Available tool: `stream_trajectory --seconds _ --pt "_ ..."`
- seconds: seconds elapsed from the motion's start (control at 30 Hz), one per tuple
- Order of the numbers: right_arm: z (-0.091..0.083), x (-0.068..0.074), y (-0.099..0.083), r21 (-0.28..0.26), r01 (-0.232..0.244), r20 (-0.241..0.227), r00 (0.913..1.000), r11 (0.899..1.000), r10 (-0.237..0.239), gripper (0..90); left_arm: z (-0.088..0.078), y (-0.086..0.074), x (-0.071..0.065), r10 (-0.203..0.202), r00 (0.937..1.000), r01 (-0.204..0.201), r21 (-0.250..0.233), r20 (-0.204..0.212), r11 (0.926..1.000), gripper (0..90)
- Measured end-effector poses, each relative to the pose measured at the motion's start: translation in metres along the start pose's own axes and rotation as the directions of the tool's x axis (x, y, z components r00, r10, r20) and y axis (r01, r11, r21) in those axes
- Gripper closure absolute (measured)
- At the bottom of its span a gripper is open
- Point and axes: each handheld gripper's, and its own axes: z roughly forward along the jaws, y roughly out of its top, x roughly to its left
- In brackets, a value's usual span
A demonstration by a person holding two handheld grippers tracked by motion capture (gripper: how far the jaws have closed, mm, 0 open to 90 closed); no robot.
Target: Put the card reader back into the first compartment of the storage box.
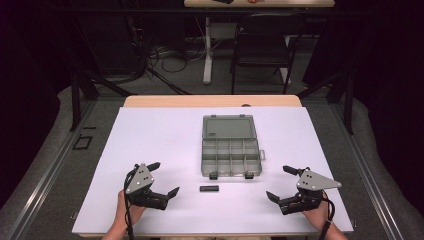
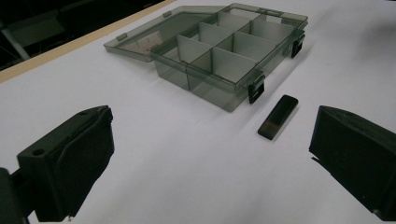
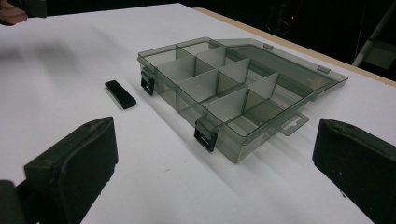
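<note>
A: Where does the small black block (image 1: 209, 188) lie?

B: Flat on the white surface (image 1: 150, 135), just in front of the open compartment box (image 1: 231, 157), near its left latch but not touching it. In the high view it sits between the two hand-held grippers, a little closer to the left hand-held gripper (image 1: 160, 183).

A: And its long axis?

B: It runs side to side across the surface, parallel to the box's front wall. From the left hand-held gripper it lies to the right and slightly forward; in the left gripper view it shows close to the right-hand jaw.

A: What about the right hand-held gripper (image 1: 281, 183)?

B: Farther off, with the block to its left. Both stand wide open and hold nothing.

A: So which one should take it?

B: I'd judge the left, closing across the block's short width.
</note>
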Motion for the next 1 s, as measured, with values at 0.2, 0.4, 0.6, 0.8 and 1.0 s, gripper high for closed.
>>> stream_trajectory --seconds 0.2,0.4,0.6,0.8,1.0 --pt "-0.001 0.000 0.000 0.003 -0.004 -0.009 1.0000 1.000 0.004 0.0 0.007 0.008 0.001 0.013 0.9994 -0.013 0.005 0.031 0.9999 0.0" --pt "-0.001 0.000 0.000 0.001 -0.003 -0.013 0.9999 1.000 0.003 0.0 0.018 0.015 0.000 0.044 0.9959 -0.045 0.012 0.079 0.9989 0.0" --pt "0.000 0.000 -0.001 0.006 0.003 -0.019 0.9998 1.000 -0.003 0.0 0.028 0.020 -0.001 0.064 0.9914 -0.066 0.012 0.114 0.9977 0.0" --pt "-0.002 0.000 -0.001 0.005 0.006 -0.018 0.9998 1.000 -0.006 0.0 0.033 0.023 -0.002 0.066 0.9883 -0.067 0.009 0.137 0.9977 0.0" --pt "0.000 0.001 0.000 0.005 0.009 -0.024 0.9997 1.000 -0.009 0.0 0.043 0.022 0.000 0.055 0.9834 -0.058 0.011 0.173 0.9983 0.0"
